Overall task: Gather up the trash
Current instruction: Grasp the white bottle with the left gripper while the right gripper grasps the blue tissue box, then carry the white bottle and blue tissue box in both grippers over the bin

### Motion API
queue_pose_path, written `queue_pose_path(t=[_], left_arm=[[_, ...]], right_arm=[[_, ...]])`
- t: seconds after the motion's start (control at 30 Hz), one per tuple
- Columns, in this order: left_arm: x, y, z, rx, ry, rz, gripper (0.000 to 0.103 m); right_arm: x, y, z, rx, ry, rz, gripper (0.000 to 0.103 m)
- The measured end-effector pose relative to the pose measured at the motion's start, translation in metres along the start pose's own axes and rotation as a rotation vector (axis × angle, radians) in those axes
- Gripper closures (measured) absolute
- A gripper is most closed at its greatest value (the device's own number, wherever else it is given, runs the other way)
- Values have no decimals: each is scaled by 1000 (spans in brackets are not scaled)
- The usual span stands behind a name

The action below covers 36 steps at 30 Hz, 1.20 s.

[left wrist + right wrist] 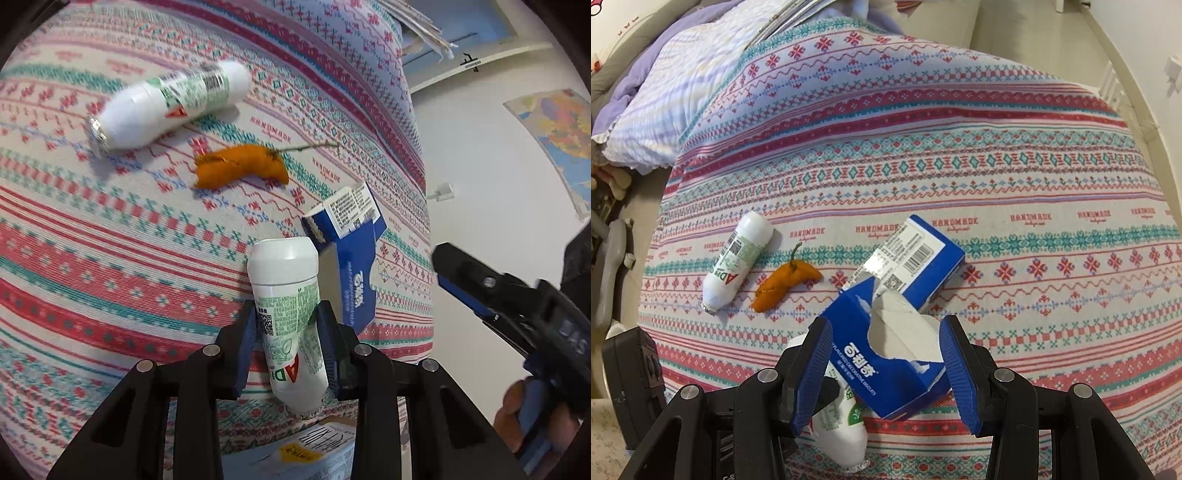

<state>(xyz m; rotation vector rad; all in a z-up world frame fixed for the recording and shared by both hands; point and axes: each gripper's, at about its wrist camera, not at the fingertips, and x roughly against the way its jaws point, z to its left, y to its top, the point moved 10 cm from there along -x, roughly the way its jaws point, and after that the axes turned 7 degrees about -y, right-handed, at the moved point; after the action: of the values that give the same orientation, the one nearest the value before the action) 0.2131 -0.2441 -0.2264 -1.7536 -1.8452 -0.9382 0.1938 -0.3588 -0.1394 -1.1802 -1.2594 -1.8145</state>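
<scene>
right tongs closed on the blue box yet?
No: the right tongs stand open, both pads clear of the torn blue box lying between them on the patterned cloth.

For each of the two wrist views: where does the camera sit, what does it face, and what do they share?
Left wrist: behind the left gripper, facing the patterned bedspread; fingers clamp a white bottle; right gripper and a hand at right.
Right wrist: behind the right gripper, fingers open around the torn blue box.
Shared: box, held bottle, second bottle, orange peel.

Two close wrist fisheyes angled down along their tongs, both sharing the patterned blanket (110, 240) (997, 184).
</scene>
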Motion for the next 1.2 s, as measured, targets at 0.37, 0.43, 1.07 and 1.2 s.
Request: queue_pose_path(t=[0.37,0.43,1.07,1.2], left_arm=[[68,12,34,10,23,-60,69],[75,13,36,9,30,-72,69],[155,20,86,14,67,-139,69],[173,22,88,2,68,-163,69]], right_arm=[[-26,-13,13,98,-45,61,50],[-33,-21,20,153,-54,87,50],[-78,-60,43,527,-255,174,66],[-65,-56,48,518,-234,160,67]])
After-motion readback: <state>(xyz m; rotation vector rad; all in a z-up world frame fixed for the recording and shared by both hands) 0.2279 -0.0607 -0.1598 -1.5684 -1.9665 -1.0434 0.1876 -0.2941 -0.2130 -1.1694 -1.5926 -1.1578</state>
